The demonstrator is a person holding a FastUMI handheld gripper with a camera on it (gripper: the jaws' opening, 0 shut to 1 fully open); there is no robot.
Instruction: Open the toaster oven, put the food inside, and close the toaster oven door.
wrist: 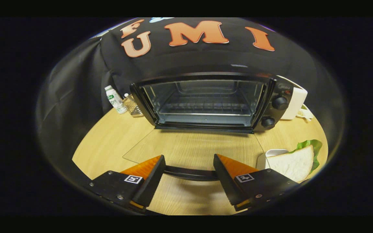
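Standing open on the wooden counter (115,142), the toaster oven (210,102) has its glass door (193,145) folded all the way down, lying flat toward the camera so that the counter's grain shows through the pane. Its dark handle bar (189,173) runs across the gap between the two fingers of the claw (189,165). The fingers are spread apart, one at each end of the bar; whether either one touches it cannot be told, and they press on nothing between them, so the claw is released. Beyond the door, the oven's cavity is exposed, with a wire rack (204,108) across it. Two round knobs (279,103) sit one above the other on the panel on the oven's right side.

The food, a sandwich (295,165) of white bread with a green lettuce leaf showing behind its upper edge, lies on the counter to the right of the open door, just beside the right finger. A small white dish (272,153) touches its left side. A white box-shaped object (296,103) stands to the right of the oven's knob panel. On the oven's left, a small white bottle (115,99) with a green label stands upright, and a clear container (133,106) sits between it and the oven.
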